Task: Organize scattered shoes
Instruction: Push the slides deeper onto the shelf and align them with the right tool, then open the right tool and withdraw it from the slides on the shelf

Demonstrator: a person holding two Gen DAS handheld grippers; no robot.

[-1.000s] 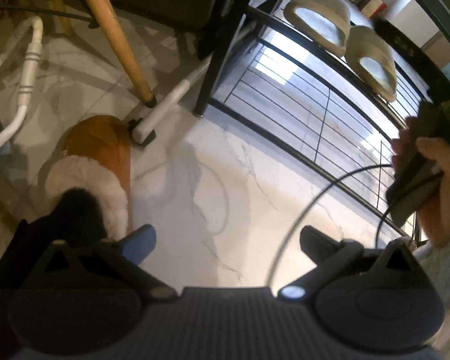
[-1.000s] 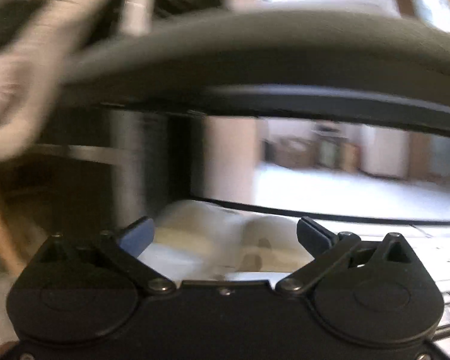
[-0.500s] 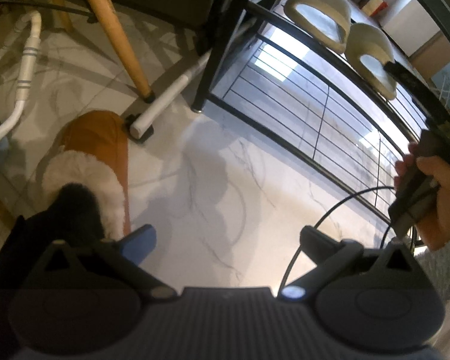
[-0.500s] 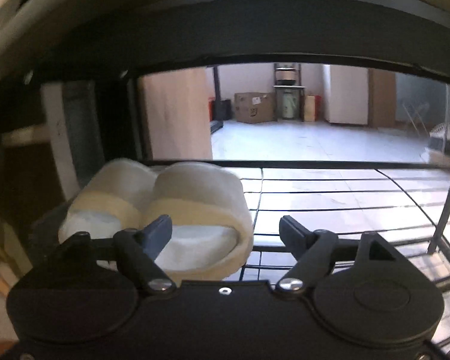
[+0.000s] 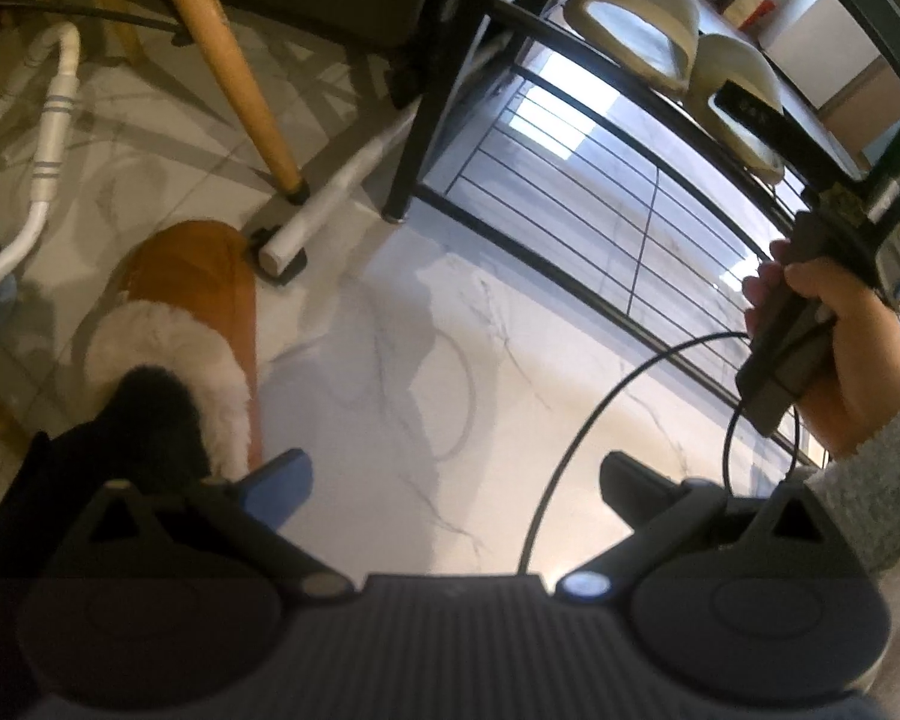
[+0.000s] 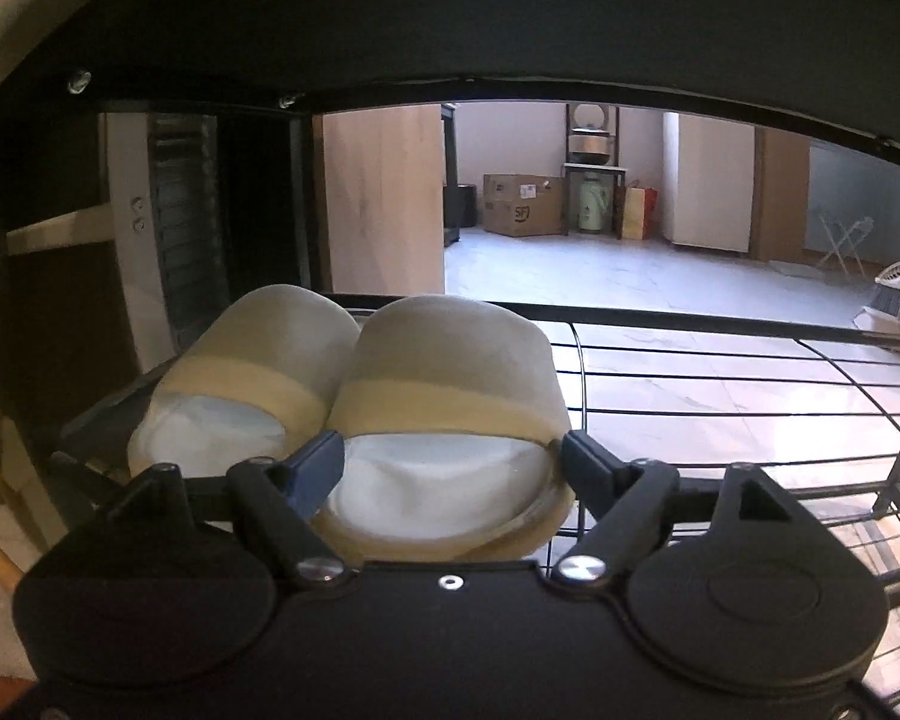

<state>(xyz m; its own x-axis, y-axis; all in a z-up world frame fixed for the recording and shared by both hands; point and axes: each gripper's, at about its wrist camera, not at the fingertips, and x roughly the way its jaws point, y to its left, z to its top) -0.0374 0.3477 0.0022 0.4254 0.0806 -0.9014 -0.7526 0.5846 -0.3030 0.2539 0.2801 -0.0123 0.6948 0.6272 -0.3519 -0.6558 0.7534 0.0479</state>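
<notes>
My left tool (image 5: 453,480) hangs over the marble floor (image 5: 450,360), fingers spread, nothing between them. At its 10 o'clock a brown slipper (image 5: 192,300) with white fur lining lies on the floor, toe just beside a white tube foot (image 5: 282,252) and a wooden chair leg (image 5: 234,78). At 1 o'clock the black wire shoe rack (image 5: 630,192) carries two beige slippers side by side. At 3 o'clock my right hand (image 5: 834,354) grips the handle of the other unit.

My right tool (image 6: 453,468) sits at rack level, fingers spread either side of the heel of the right beige slipper (image 6: 450,372); can't tell if the pads touch it. The left beige slipper (image 6: 252,366) is touching its mate, at 11 o'clock. Both rest on the wire shelf (image 6: 720,396).
</notes>
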